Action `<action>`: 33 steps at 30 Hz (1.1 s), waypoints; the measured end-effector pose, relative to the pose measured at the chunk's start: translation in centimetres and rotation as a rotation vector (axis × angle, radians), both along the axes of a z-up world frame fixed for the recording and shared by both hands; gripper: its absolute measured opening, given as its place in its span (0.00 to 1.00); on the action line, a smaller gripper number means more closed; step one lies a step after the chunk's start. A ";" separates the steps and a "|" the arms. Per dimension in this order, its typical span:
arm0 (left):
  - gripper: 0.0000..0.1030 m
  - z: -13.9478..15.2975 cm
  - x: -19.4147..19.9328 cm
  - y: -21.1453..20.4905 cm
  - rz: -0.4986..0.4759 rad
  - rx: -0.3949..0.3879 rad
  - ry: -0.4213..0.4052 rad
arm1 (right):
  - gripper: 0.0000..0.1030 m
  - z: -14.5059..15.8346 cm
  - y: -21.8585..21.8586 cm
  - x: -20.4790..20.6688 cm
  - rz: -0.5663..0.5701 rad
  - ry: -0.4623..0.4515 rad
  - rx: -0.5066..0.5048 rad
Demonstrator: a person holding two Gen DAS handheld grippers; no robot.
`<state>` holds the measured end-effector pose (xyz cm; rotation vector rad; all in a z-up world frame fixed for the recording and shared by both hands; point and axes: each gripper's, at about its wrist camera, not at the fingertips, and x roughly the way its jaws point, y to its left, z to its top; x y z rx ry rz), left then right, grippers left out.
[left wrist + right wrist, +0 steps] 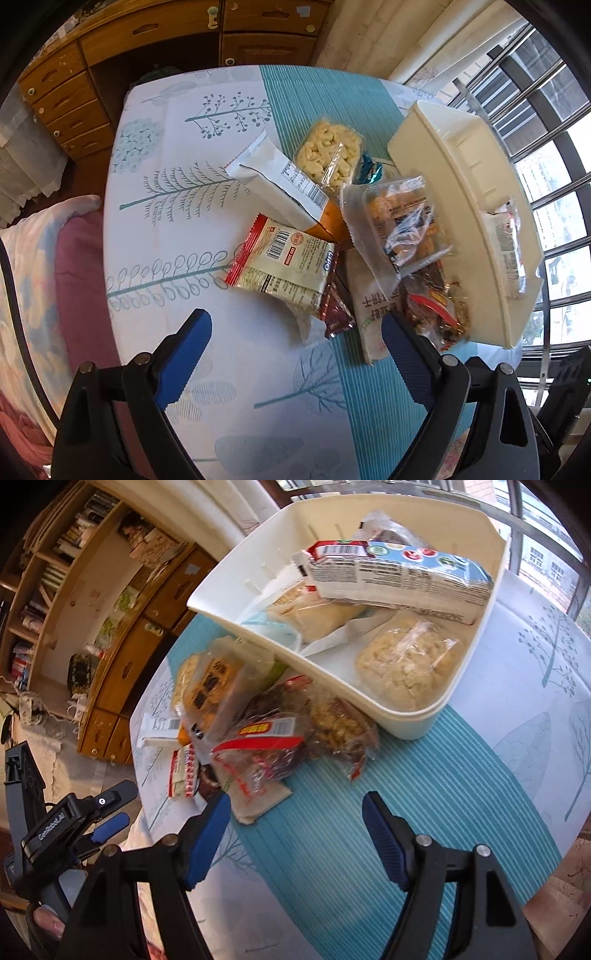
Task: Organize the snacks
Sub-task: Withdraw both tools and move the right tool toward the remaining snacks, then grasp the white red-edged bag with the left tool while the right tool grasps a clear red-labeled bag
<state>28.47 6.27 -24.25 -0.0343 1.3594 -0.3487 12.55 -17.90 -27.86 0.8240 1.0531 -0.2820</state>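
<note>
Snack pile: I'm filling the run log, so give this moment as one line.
left claw: open, empty | right claw: open, empty | bin: partly filled | snack pile: on table beside bin

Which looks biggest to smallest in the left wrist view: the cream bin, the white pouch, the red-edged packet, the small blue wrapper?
1. cream bin
2. white pouch and red-edged packet: look alike in size, and the packet lies nearer the camera, so no ranking.
3. small blue wrapper, partly hidden.
</note>
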 end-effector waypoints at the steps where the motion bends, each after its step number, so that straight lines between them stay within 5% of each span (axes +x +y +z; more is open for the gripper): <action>1: 0.90 -0.6 0.2 -0.2 -0.005 0.006 0.001 | 0.72 -0.4 -0.1 -0.1 -0.007 0.002 -0.008; 11: 0.90 -5.3 2.0 -2.2 -0.037 0.051 -0.007 | 0.72 -3.2 -0.9 -0.1 -0.083 0.001 -0.082; 22: 0.90 -7.4 3.1 -3.3 -0.045 0.102 -0.068 | 0.66 -4.0 -0.7 1.0 -0.103 -0.074 -0.197; 33: 0.83 -8.4 4.0 -3.5 -0.052 0.115 -0.118 | 0.40 -4.3 -0.7 1.8 -0.097 -0.112 -0.230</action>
